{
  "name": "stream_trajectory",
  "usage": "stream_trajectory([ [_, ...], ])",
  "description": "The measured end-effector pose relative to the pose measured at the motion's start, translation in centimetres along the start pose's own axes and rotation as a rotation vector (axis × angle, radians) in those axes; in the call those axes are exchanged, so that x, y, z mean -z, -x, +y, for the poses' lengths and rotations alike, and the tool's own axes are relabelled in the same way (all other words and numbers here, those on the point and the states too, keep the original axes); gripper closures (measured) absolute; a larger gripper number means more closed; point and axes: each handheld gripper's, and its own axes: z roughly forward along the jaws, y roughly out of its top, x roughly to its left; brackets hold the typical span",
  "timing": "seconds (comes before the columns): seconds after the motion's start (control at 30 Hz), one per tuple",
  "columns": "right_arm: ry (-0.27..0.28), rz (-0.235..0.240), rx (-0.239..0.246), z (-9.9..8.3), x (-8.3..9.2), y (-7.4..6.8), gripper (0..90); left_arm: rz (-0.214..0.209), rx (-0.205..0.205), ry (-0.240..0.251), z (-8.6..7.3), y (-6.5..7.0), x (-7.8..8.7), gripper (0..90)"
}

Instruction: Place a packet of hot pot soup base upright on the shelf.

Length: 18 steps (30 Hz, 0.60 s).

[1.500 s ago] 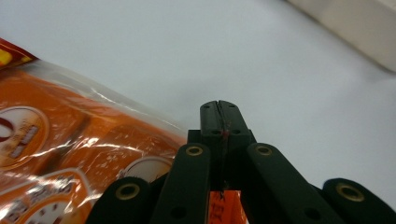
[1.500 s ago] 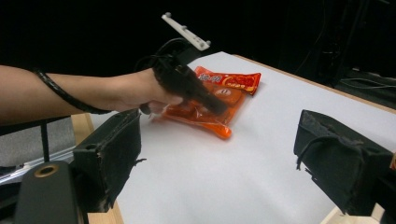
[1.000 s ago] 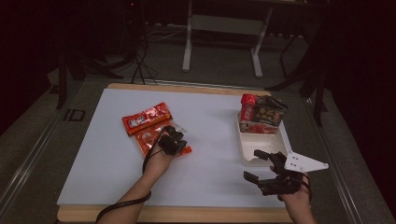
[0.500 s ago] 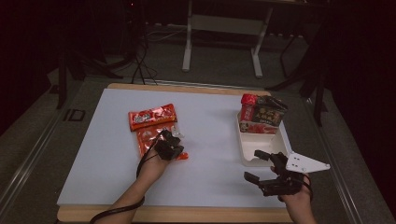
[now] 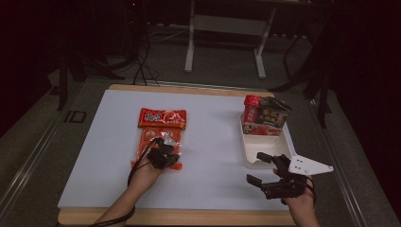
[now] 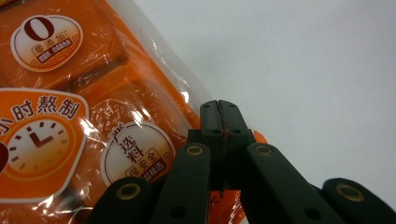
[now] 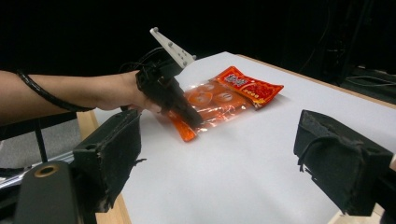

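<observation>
An orange clear-film snack packet point(image 5: 152, 142) lies on the white table sheet, its far end touching a red packet point(image 5: 162, 118). My left gripper point(image 5: 165, 153) rests on the orange packet's near right corner point(image 6: 116, 121), jaws pressed together with a thin strip of the film point(image 6: 224, 125) pinched between them. The right gripper view shows the same grip from the side, with the packet's corner point(image 7: 187, 133) sticking out under the left gripper point(image 7: 194, 122). My right gripper point(image 5: 259, 169) hovers near the table's front right, jaws wide open with nothing between them point(image 7: 219, 154).
A white tray point(image 5: 265, 153) stands at the right, just beyond my right gripper, with a few red and dark packets point(image 5: 265, 116) upright at its far end. The wooden table edge point(image 5: 189, 217) runs along the front. A metal stand is behind the table.
My left hand has moved a little to the right, and the orange and red packets have shifted right with it and turned straighter. The right gripper has stayed put.
</observation>
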Motion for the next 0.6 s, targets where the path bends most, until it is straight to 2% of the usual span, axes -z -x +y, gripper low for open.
stream_trajectory([
  [0.13, 0.002, 0.004, 0.002, 0.1, 0.0, -0.1, 14.8, -0.04, 0.013, 0.03, -0.4, -0.4, 0.2, 90.0],
  [0.2, 0.001, 0.002, 0.006, 0.1, -0.1, -0.2, 14.7, -0.058, 0.052, 0.062, -0.6, -0.9, 0.6, 90.0],
  [0.27, -0.002, 0.006, 0.003, 0.1, -0.2, -0.1, 14.8, -0.045, 0.065, 0.088, -0.7, -1.4, 1.2, 90.0],
  [0.3, -0.004, 0.006, 0.004, 0.0, -0.3, -0.1, 14.8, -0.042, 0.09, 0.113, -0.8, -2.0, 1.7, 90.0],
  [0.37, -0.011, 0.007, 0.008, 0.0, -0.5, -0.2, 14.8, 0.006, 0.105, 0.124, -0.9, -3.0, 2.4, 90.0],
  [0.43, -0.015, 0.008, 0.01, 0.0, -0.6, -0.2, 14.8, 0.011, 0.148, 0.144, -1.3, -4.4, 3.0, 90.0],
  [0.5, -0.017, 0.009, 0.013, 0.0, -0.7, -0.3, 14.7, 0.047, 0.175, 0.158, -1.7, -5.7, 3.5, 90.0],
  [0.6, -0.021, 0.008, 0.011, -0.1, -0.7, -0.2, 14.7, 0.073, 0.221, 0.174, -2.4, -7.2, 3.9, 90.0],
])
